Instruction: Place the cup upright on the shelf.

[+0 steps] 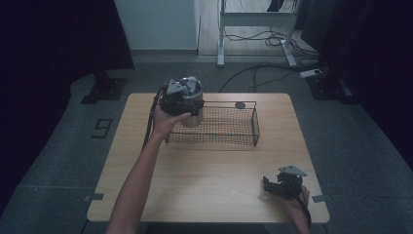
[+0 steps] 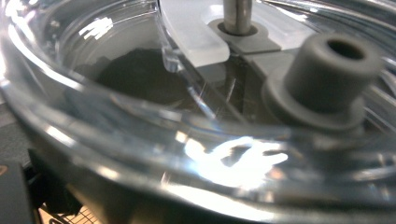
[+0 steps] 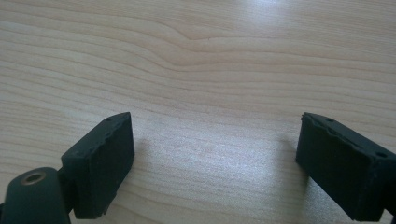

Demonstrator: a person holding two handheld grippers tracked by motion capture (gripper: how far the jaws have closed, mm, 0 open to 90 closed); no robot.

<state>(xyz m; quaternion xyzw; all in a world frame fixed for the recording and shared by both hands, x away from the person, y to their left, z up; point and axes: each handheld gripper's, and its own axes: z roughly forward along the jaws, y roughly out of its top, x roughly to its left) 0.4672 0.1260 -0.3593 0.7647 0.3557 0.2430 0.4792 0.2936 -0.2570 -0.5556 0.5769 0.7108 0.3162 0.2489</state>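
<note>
Your right gripper [image 1: 269, 185] rests wide open near the table's [image 1: 204, 175] front right corner; your left gripper [image 1: 181, 100] holds the clear lidded plastic jar [image 1: 191, 105] over the black wire basket's [image 1: 229, 127] left end — lower it in next.

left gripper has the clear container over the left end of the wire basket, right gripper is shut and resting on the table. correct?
One error: the right gripper is open, not shut. The right gripper view shows its jaws wide apart with bare table between them. The rest holds: in the high view the left gripper holds the clear container over the left end of the wire basket.
</note>
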